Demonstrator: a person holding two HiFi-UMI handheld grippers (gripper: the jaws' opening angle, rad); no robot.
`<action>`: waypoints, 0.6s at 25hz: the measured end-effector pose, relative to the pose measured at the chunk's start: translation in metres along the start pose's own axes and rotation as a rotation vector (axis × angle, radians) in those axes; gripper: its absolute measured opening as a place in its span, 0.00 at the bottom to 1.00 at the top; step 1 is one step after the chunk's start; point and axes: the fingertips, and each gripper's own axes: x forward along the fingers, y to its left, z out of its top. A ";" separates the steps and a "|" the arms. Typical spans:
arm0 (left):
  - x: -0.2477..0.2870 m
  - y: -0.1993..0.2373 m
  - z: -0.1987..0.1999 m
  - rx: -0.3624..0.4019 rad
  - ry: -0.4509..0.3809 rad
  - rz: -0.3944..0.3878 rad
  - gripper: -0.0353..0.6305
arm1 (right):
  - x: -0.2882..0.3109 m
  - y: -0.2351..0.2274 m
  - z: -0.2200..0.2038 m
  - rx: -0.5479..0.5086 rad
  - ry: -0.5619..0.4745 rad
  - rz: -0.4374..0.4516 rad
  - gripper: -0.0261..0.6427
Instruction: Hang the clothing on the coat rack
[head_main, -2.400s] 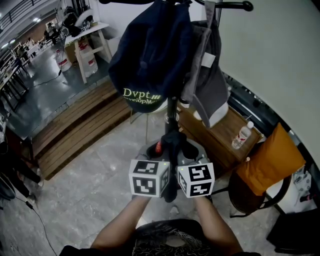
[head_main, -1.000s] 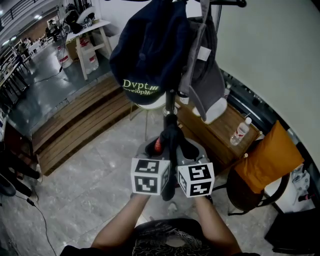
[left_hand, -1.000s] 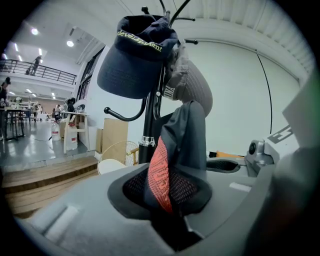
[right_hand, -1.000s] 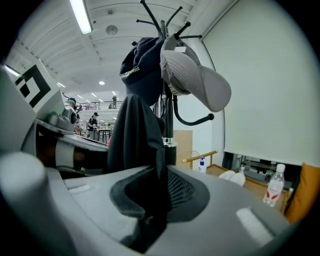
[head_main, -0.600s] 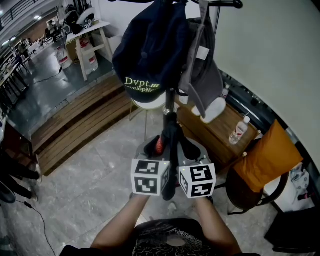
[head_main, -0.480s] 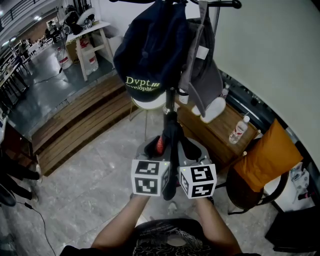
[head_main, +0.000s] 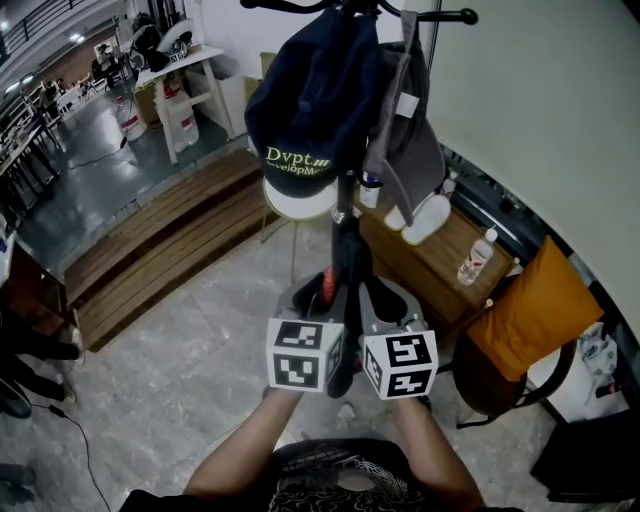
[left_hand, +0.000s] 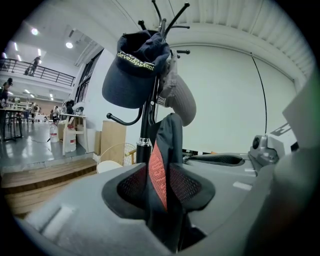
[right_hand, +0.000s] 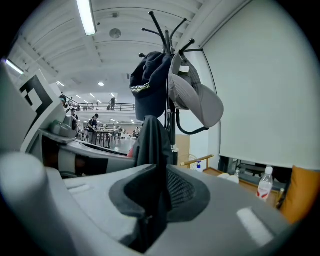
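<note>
Pale wall and grey stone floor framed the coat rack, which stood straight ahead of both sets of jaws and rose above them, with a navy cap and a grey cap on its upper hooks. You had the dark garment bunched between the two grippers. A ridge of it stood up out of each pair of jaws, and the rest hung below and behind them. Your left gripper had just been opening its jaws, yet the fold with the red strip sat between the pads with cloth against both of them. I judged that a slack pinch on the garment rather than a release. Your right gripper was closed on a plain dark fold of the same garment. The cloth looked soft, light and limp: it would sag from wherever you held it and slide through a loose pinch, but it would not break. The best hold, I'd judge, was deep between the pads near a seam or the collar. Spreading the two grips apart would draw a loop or neck opening taut between the jaws for a free hook above them.
</note>
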 end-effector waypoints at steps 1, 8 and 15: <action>-0.002 -0.001 0.001 0.002 -0.004 -0.004 0.24 | -0.002 0.001 0.001 0.000 -0.002 -0.001 0.11; -0.021 -0.006 -0.002 0.005 -0.012 -0.028 0.24 | -0.019 0.015 0.003 0.007 -0.012 -0.004 0.11; -0.044 -0.012 -0.007 0.018 -0.015 -0.056 0.24 | -0.034 0.036 0.005 0.015 -0.026 -0.005 0.11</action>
